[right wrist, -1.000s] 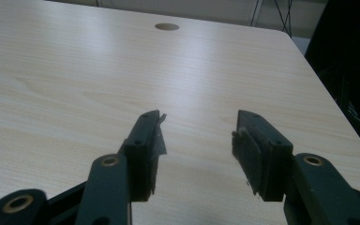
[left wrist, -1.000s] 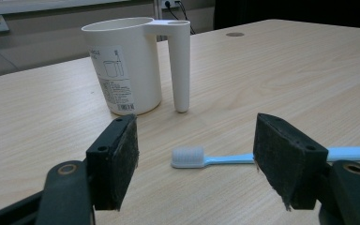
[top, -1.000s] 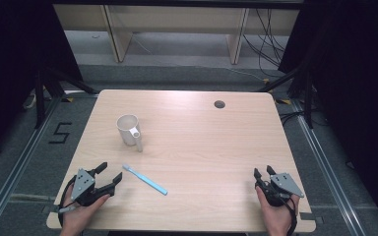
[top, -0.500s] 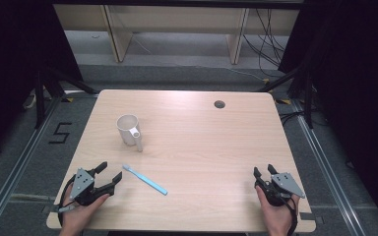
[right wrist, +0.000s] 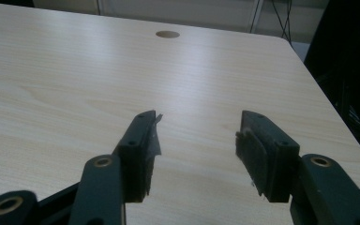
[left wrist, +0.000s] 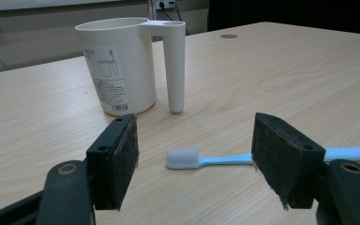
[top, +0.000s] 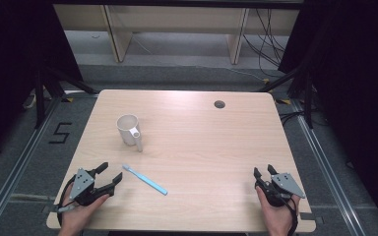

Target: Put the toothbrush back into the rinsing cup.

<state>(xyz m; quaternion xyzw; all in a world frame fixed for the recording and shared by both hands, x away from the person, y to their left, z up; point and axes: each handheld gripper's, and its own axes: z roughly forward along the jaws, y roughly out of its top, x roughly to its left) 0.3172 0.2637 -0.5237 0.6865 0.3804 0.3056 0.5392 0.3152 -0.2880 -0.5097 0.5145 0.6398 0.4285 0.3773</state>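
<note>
Toothbrush [top: 144, 179] lies just beside the wide-apart left gripper [top: 109, 178].

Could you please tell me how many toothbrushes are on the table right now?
1. The light blue toothbrush lies flat near the table's front left, just in front of the open left gripper, with the white cup standing beyond it. Nothing suggests another is hidden.

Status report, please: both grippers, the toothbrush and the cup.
Left gripper open, aimed at toothbrush head. Right gripper open, empty. Cup upright beyond toothbrush, apart from it. Nothing between left gripper and toothbrush.
</note>
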